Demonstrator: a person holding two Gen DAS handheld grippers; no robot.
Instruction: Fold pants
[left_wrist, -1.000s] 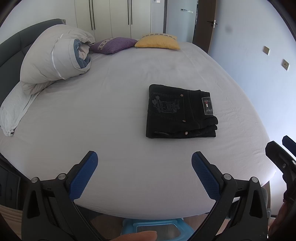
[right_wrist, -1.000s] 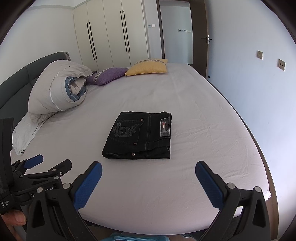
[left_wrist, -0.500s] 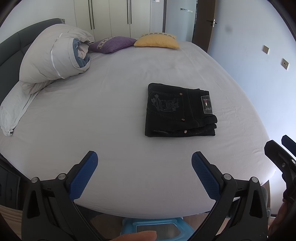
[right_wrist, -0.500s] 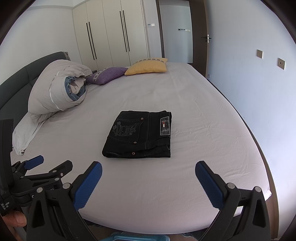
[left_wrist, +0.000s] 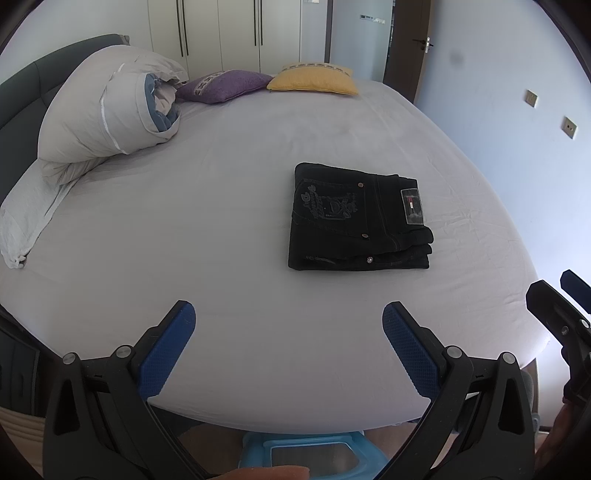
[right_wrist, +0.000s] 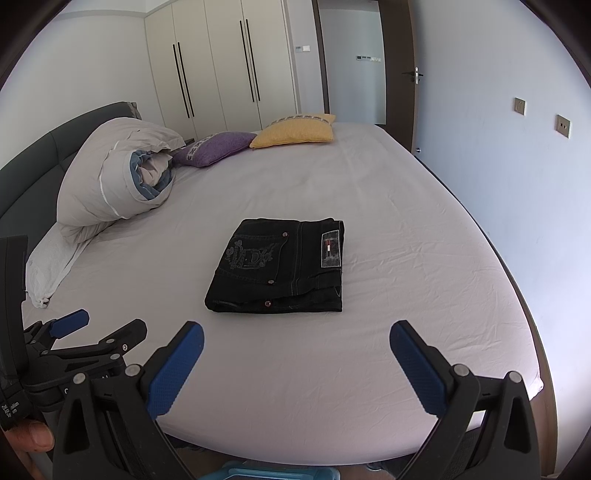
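Black pants (left_wrist: 354, 218) lie folded into a compact rectangle on the white bed sheet (left_wrist: 221, 229), right of centre; they also show in the right wrist view (right_wrist: 280, 267). My left gripper (left_wrist: 288, 343) is open and empty, held back over the bed's near edge, well short of the pants. My right gripper (right_wrist: 295, 362) is open and empty, also back at the near edge. The right gripper shows at the right edge of the left wrist view (left_wrist: 561, 314), and the left gripper shows at the lower left of the right wrist view (right_wrist: 85, 343).
A rolled grey duvet (left_wrist: 110, 114) and a white pillow (left_wrist: 26, 218) lie at the left by the dark headboard. A purple cushion (left_wrist: 225, 85) and a yellow cushion (left_wrist: 314, 79) sit at the far end. A blue stool (left_wrist: 310, 458) stands below the bed edge. A wall is at the right.
Both grippers have drifted very slightly back from the bed; the pants lie still and both grippers stay open.
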